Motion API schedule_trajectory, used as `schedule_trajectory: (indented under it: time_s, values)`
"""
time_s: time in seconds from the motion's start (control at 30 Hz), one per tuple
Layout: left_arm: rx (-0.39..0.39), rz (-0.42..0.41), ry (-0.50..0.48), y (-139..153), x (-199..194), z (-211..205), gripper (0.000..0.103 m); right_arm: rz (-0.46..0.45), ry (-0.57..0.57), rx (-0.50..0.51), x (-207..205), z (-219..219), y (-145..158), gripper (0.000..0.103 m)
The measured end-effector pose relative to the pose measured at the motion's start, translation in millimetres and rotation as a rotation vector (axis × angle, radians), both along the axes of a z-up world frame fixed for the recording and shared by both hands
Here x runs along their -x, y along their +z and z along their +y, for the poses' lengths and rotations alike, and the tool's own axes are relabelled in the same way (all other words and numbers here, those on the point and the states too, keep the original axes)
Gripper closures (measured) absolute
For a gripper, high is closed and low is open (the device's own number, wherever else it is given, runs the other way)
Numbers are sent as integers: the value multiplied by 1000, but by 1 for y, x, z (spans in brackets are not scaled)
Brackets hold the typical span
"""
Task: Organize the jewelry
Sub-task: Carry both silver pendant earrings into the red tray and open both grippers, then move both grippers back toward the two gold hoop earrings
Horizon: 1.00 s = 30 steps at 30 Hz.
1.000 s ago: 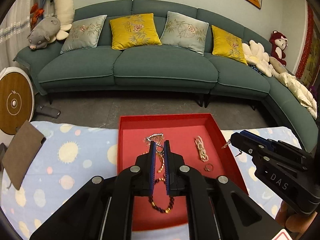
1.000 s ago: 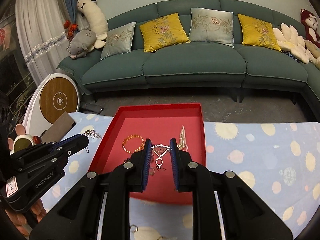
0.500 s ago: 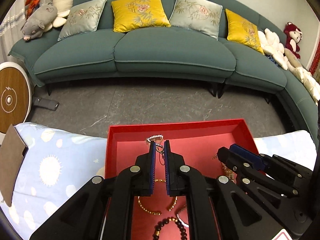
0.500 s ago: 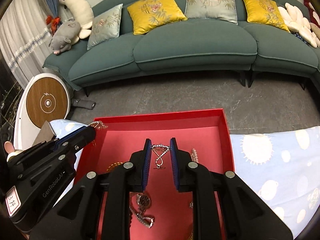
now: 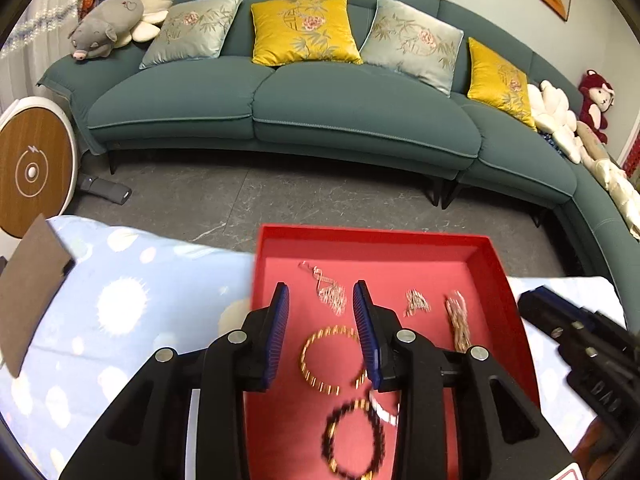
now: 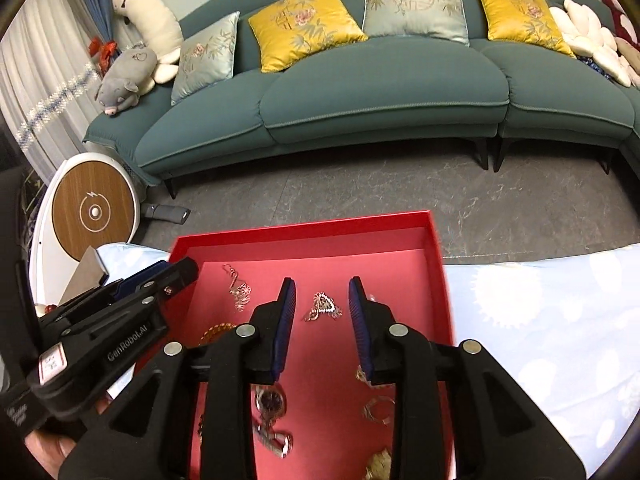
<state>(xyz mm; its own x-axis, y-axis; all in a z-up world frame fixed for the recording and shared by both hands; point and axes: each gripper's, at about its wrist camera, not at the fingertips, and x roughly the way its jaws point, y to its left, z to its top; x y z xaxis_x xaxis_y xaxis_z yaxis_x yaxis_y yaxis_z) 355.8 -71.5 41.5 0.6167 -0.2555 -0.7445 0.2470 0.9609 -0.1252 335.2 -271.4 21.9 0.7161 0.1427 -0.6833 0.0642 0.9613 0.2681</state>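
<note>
A red tray (image 5: 372, 240) lies on a pale blue cloth and holds several pieces of jewelry. My left gripper (image 5: 320, 292) hovers over its left half, jaws opening. A silver chain (image 5: 328, 290) lies loose on the tray floor between the fingertips, with the pads off it. Nearer lie a gold bracelet (image 5: 332, 356) and a dark bead bracelet (image 5: 354, 436). My right gripper (image 6: 322, 286) is over the tray's middle, jaws also opening. A small silver necklace (image 6: 322, 306) rests on the tray just past its fingertips, untouched. A watch (image 6: 272, 400) and a ring (image 6: 378, 404) lie below it.
The blue cloth (image 5: 120, 300) with sun prints spreads either side of the tray. A brown card (image 5: 32, 280) lies at its left edge. Beyond the grey floor stand a long teal sofa (image 5: 360, 112) with cushions and a round wood-faced device (image 6: 96, 212).
Both grippers came down over the tray. Each held a silver chain between shut jaws; now both pairs of jaws stand apart and the chains lie on the tray floor.
</note>
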Motion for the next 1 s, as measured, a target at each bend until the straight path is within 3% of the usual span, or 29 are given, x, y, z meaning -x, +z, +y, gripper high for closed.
schedule_trajectory:
  time_s: [0.13,0.27,0.5,0.6,0.77,1.0]
  values:
    - [-30,-17,-5,12,54,20,69,-56,41,86,64,3,29,75]
    - [-47,0,-24,16,108,35,69,-50,68,112,131,4,40,75]
    - [-2,51,-50,3,180,44,65,35,67,59,216,15,13,75]
    - [8,60,-41,-8,203,40,58,78,57,29,228,24,-9,75]
    - [-14,97,-68,-34,216,31,58,117,39,21,229,35,-41,75]
    - [-32,110,-100,-52,216,26,58,125,83,105,217,53,-66,74]
